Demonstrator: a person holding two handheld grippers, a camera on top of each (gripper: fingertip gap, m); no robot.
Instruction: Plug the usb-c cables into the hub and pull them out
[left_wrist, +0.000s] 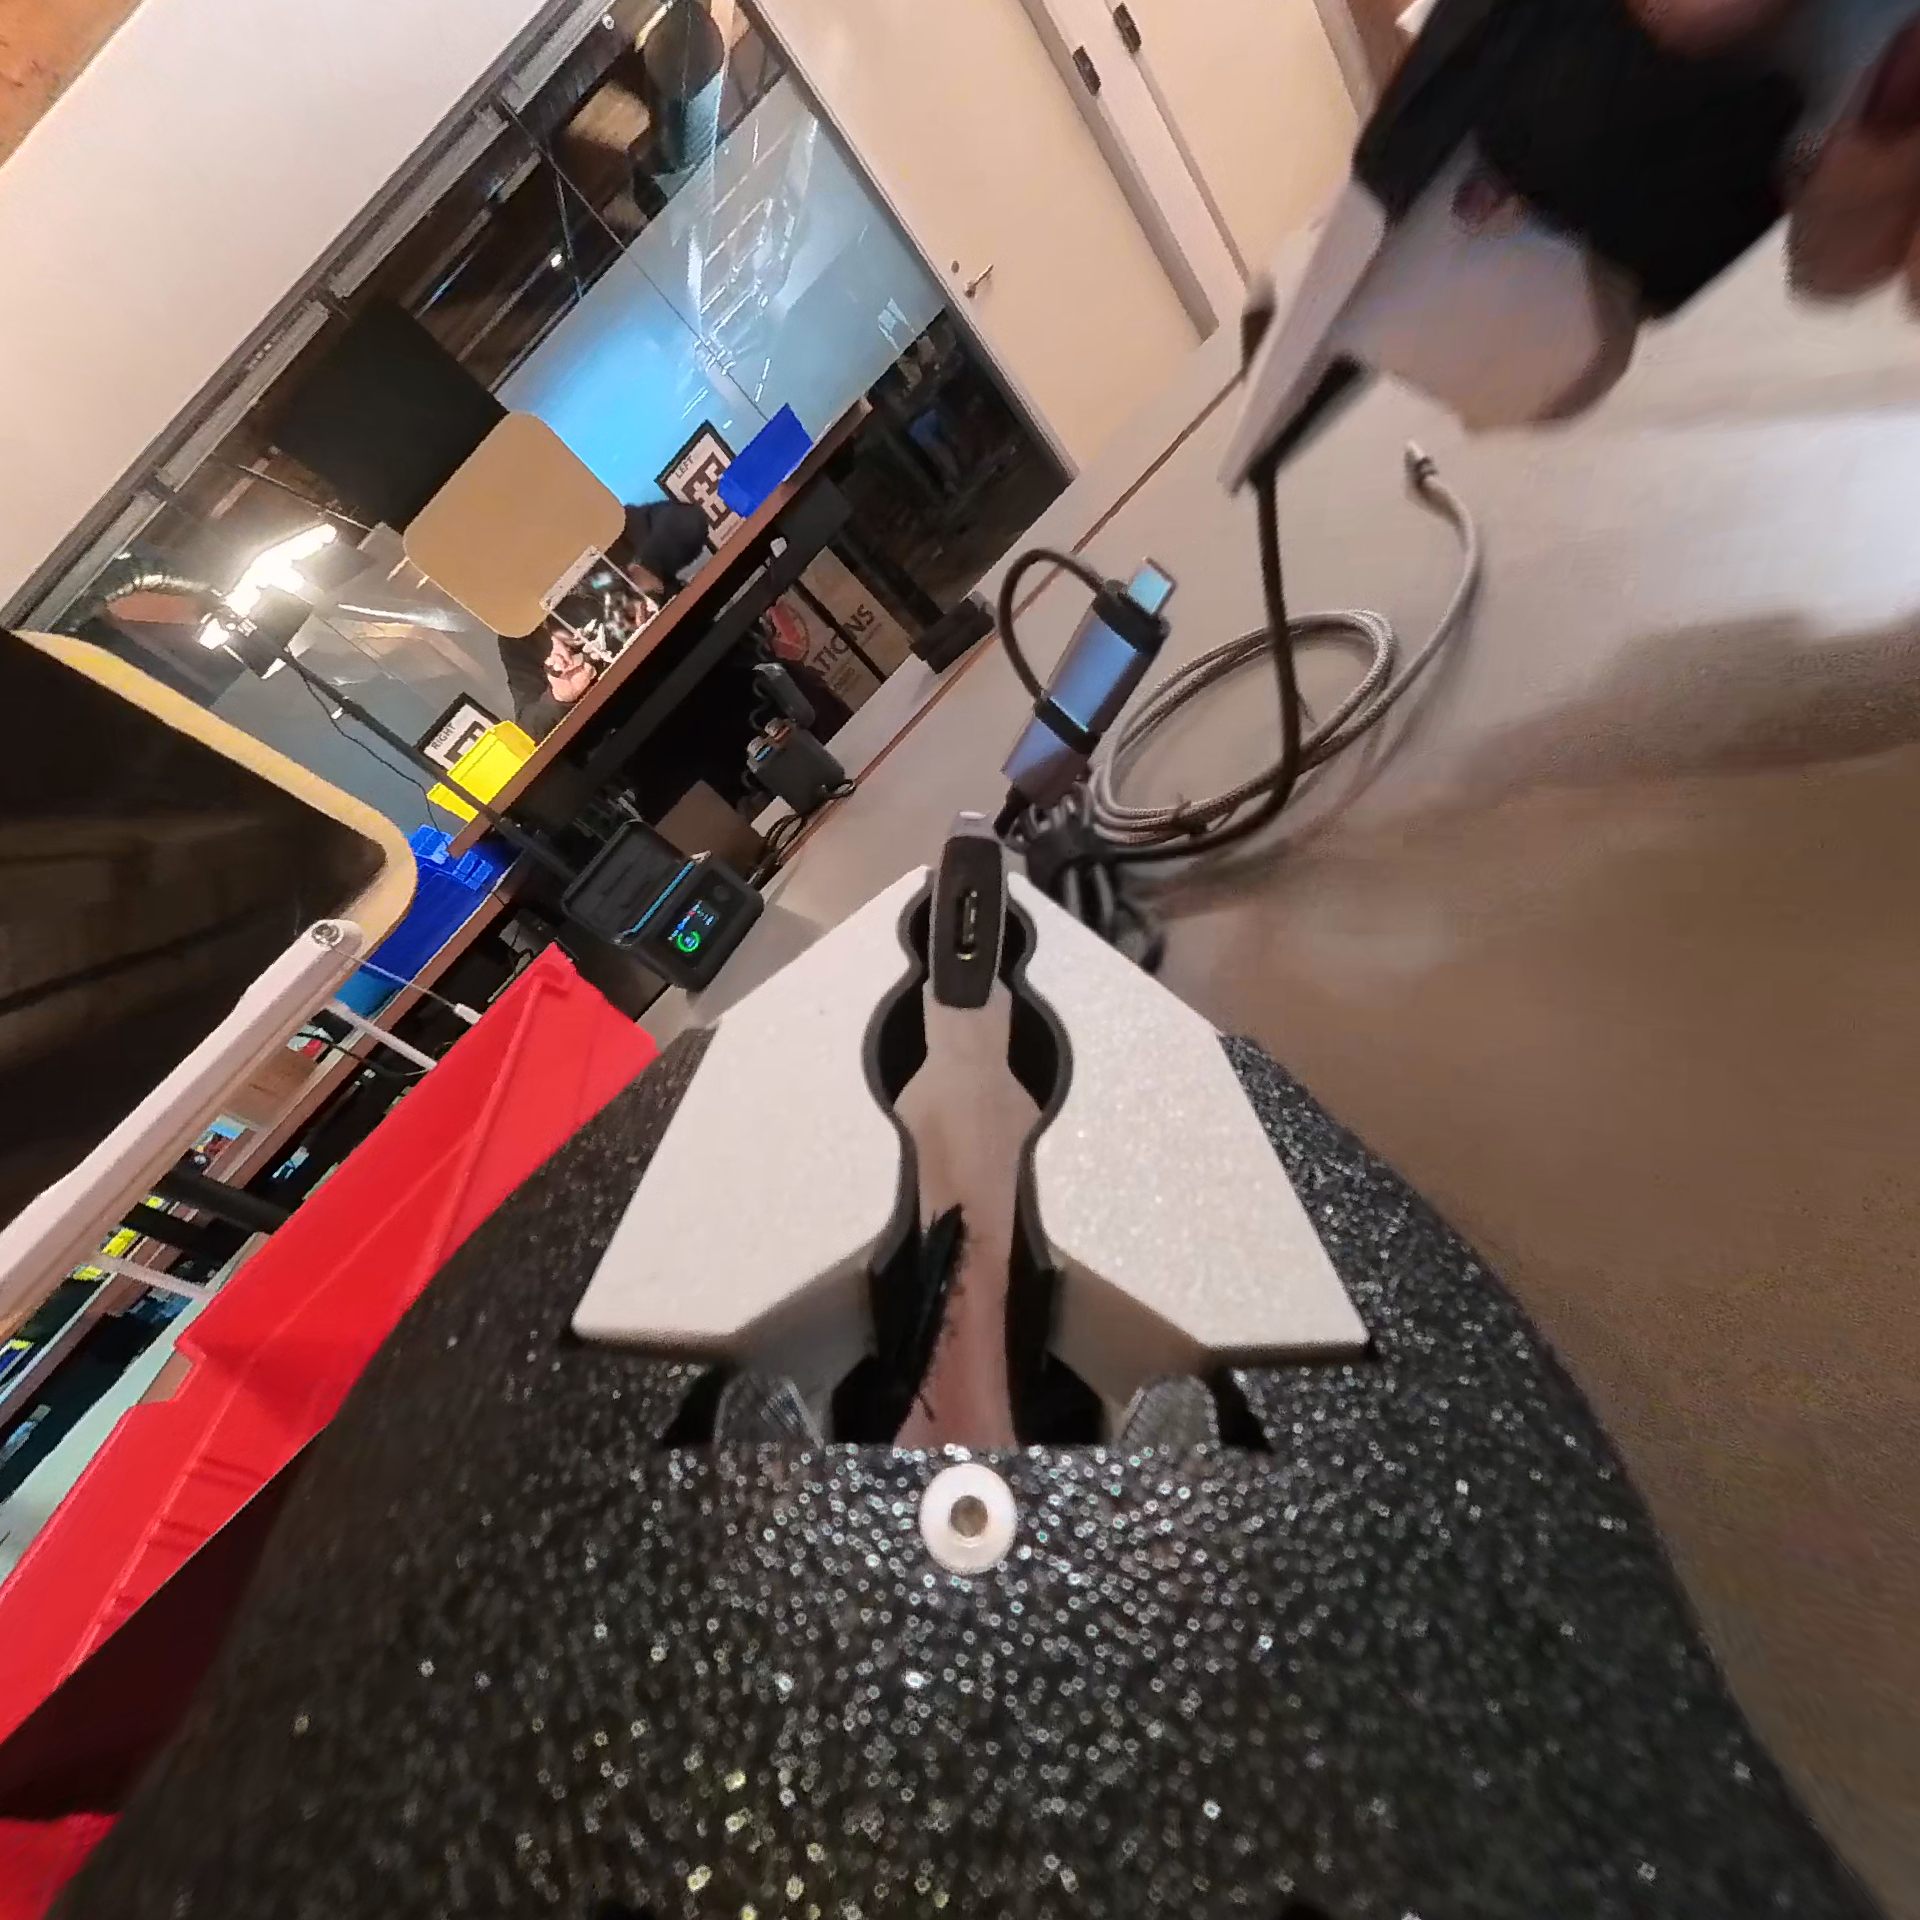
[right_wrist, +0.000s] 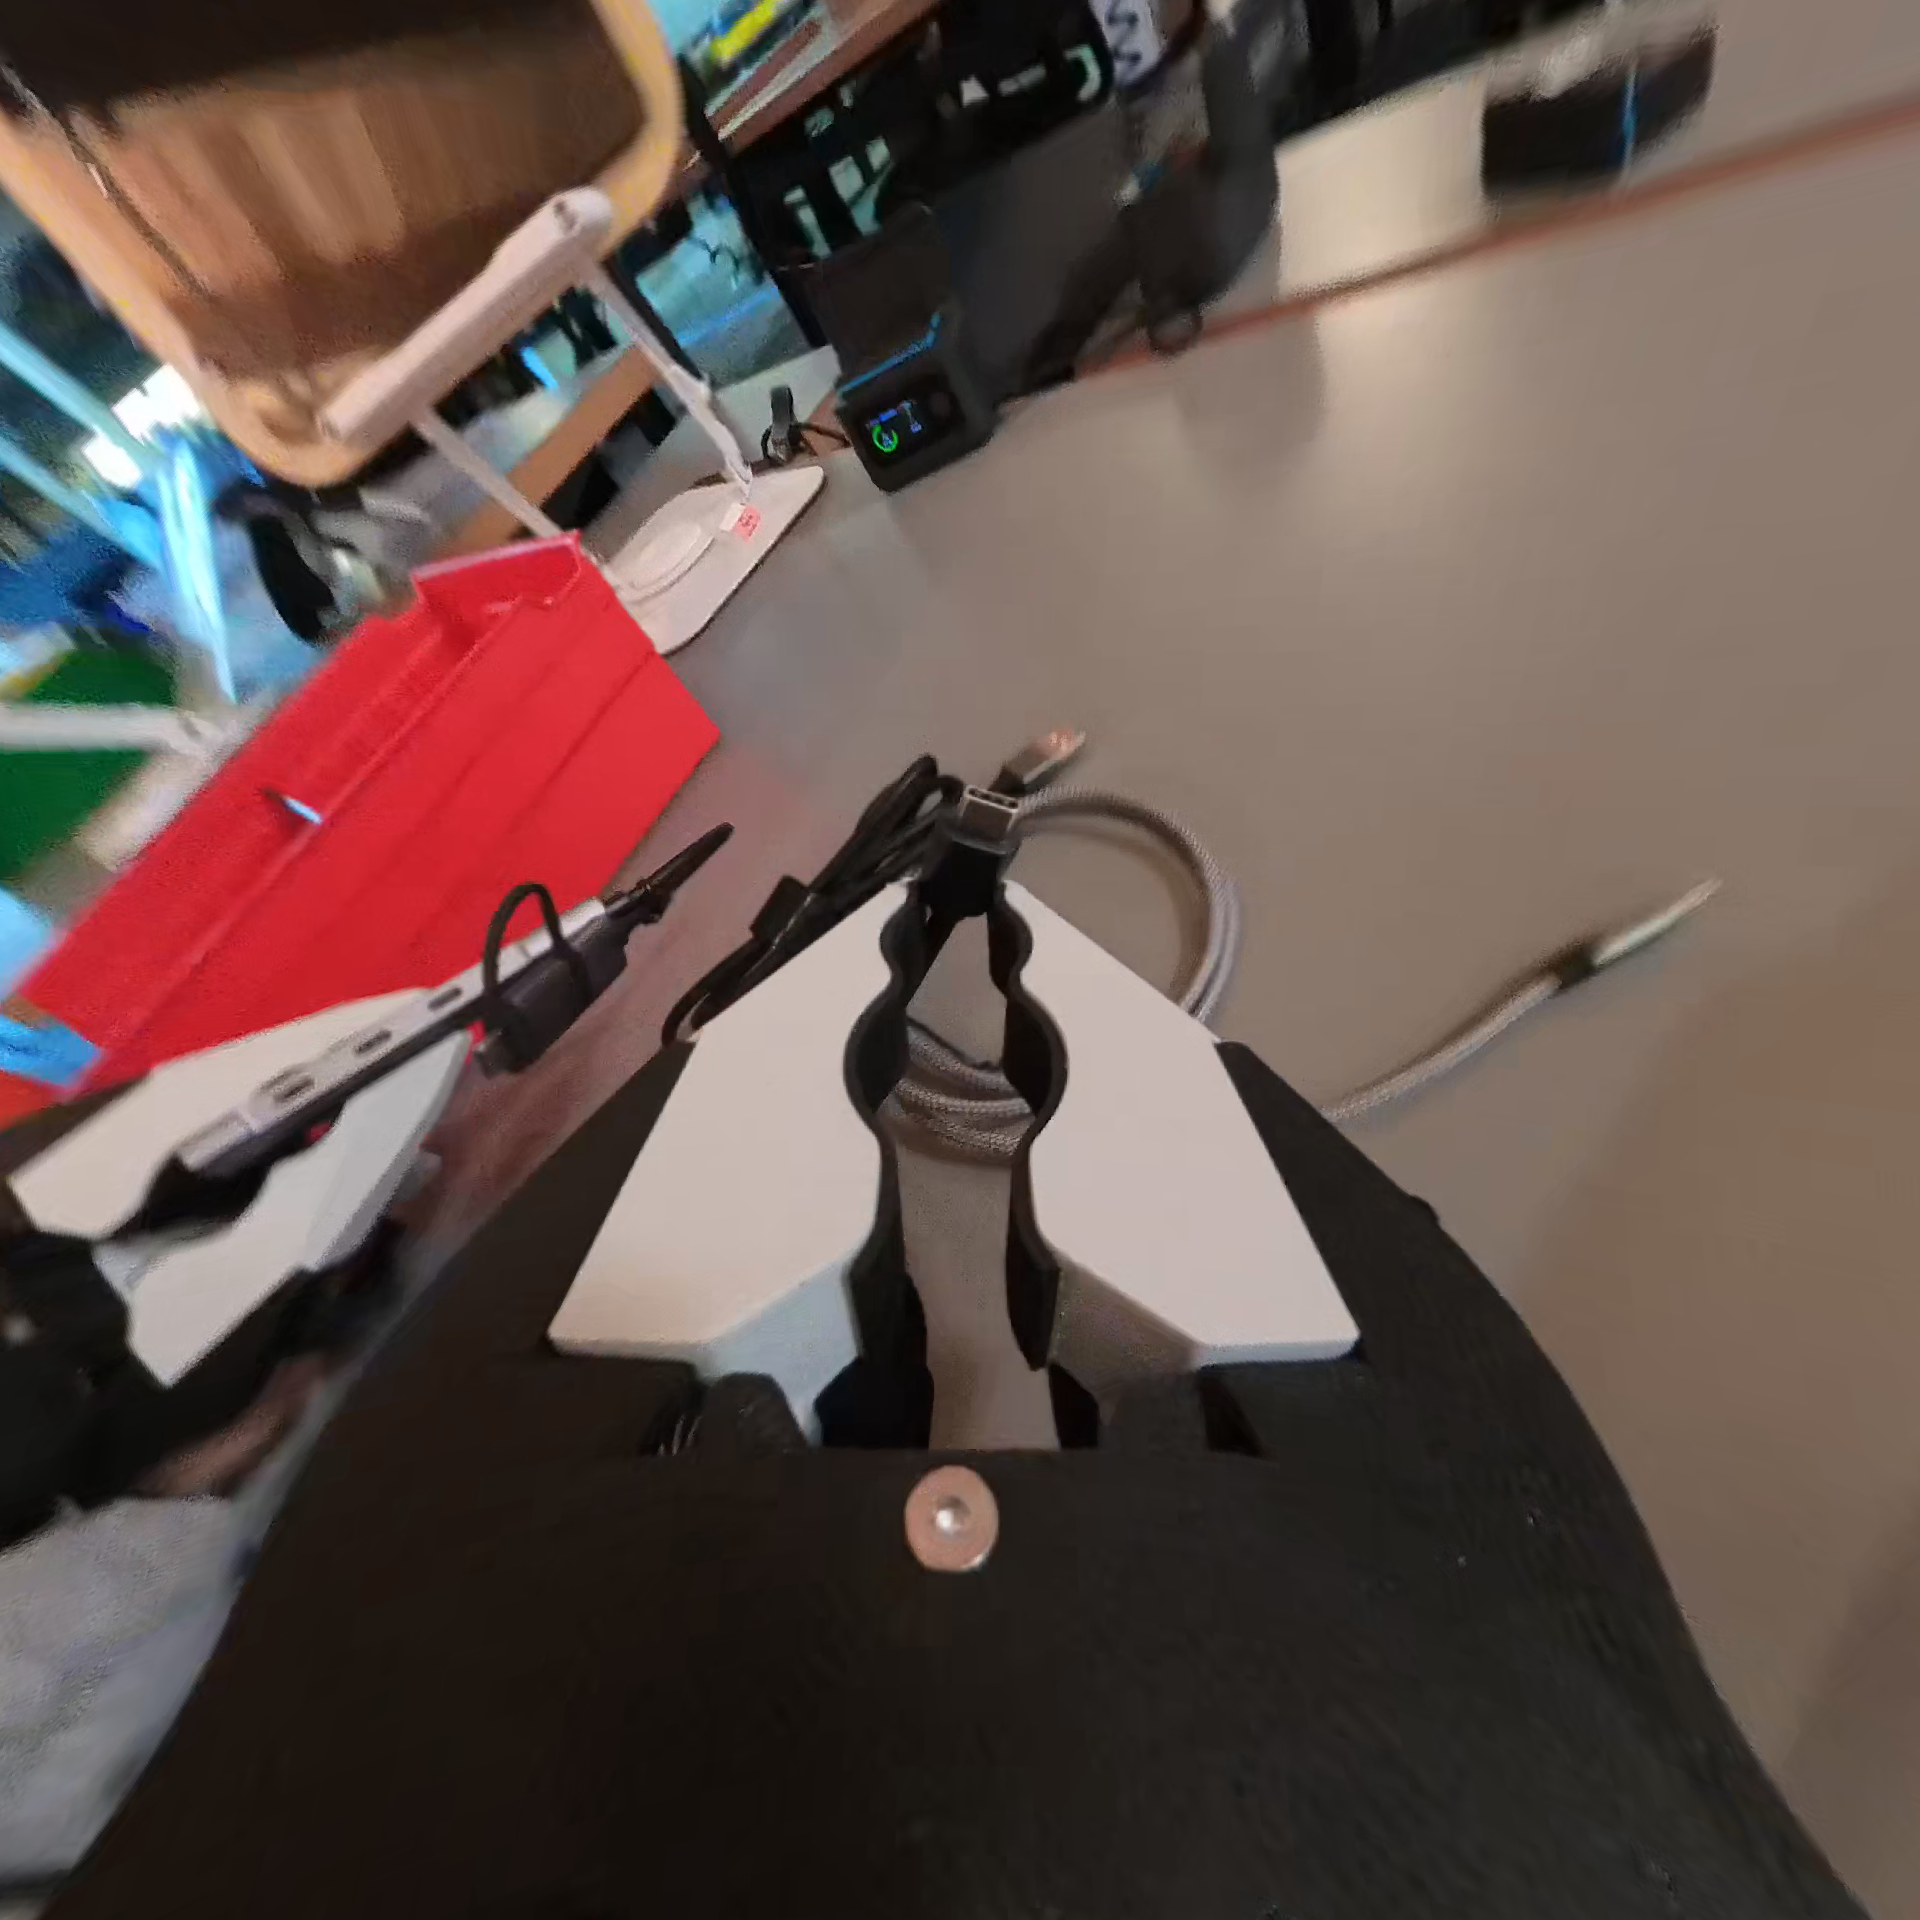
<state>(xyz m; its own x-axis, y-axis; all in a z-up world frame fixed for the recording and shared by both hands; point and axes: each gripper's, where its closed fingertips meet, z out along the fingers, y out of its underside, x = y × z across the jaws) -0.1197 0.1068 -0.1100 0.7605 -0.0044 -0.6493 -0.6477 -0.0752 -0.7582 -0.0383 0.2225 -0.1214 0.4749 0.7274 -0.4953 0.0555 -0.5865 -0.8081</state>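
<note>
My left gripper (left_wrist: 966, 914) is shut on the grey hub (left_wrist: 964, 925), seen end-on with one port facing me. The hub's silver lead plug (left_wrist: 1091, 665) sticks out beyond it. In the right wrist view the hub (right_wrist: 312, 1081) shows its row of ports, held by the left gripper (right_wrist: 208, 1164) at the left. My right gripper (right_wrist: 971, 873) is shut on a black USB-C cable's plug (right_wrist: 977, 826), tip pointing forward, apart from the hub. It also shows blurred in the left wrist view (left_wrist: 1299, 416), with the black cable (left_wrist: 1283, 623) hanging from it.
A coiled grey braided cable (right_wrist: 1174, 862) lies on the grey table (right_wrist: 1455, 623), one end (right_wrist: 1631, 935) out to the right. A red bin (right_wrist: 416, 769) stands at the left. A white lamp base (right_wrist: 707, 540) and a black power unit with a lit screen (right_wrist: 904, 426) stand behind. The gap from one gripper's tips to the other's is roughly 15 cm.
</note>
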